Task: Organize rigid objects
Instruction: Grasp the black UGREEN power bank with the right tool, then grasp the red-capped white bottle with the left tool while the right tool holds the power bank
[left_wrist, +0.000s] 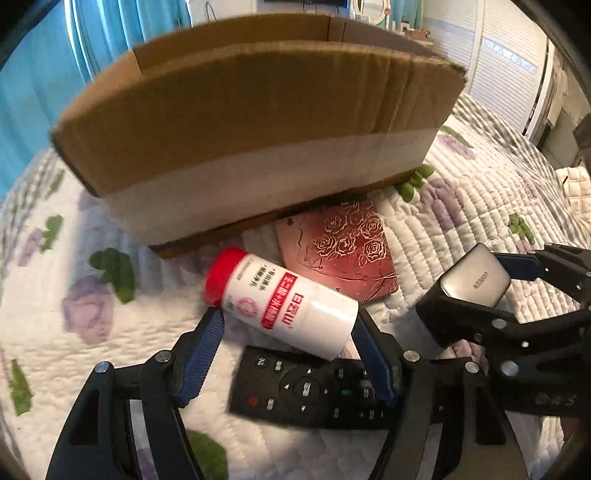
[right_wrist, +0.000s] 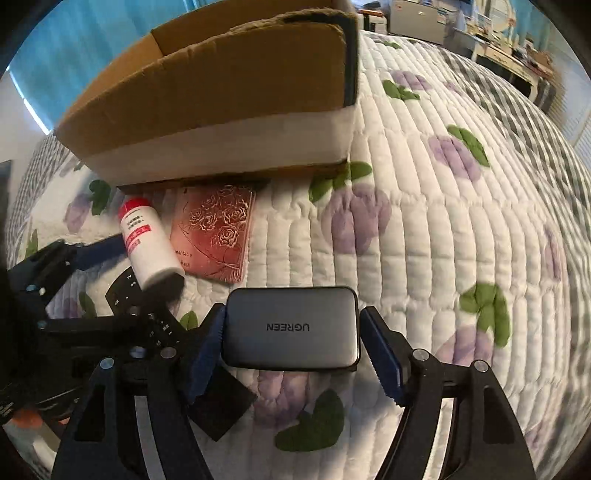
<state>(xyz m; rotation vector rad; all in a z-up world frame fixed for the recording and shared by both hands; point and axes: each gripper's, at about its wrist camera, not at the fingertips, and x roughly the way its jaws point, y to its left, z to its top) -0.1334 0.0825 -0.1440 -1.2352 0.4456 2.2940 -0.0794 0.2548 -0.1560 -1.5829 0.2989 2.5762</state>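
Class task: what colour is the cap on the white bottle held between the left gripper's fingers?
Red. The cap shows best in the left wrist view.

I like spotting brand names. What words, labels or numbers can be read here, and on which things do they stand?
"UGREEN": on the dark grey rounded charger block, upside down to the camera.
"TV": on the black remote control.
"Romantic Rose", partly legible: on the red rose-embossed flat case.
White bottle with red cap: red label in Chinese characters, too blurred to read.
Other remote buttons: too small.
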